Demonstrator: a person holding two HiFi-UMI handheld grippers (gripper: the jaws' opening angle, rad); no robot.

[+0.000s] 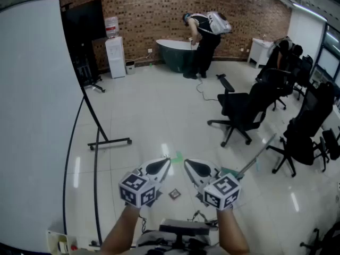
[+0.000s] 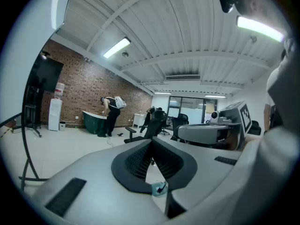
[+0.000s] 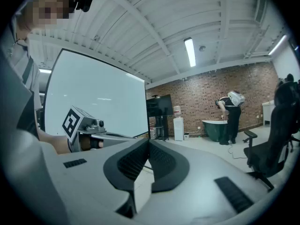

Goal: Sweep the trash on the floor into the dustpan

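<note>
Left claw and right claw: both closed, empty. Small dark square scrap lies on white tiled floor between them.

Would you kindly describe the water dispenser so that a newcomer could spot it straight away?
Look to the far brick wall. Left of the dark green tub stands the water dispenser: a tall white cabinet with a bottle on top, unlike the low bin beside it.
</note>
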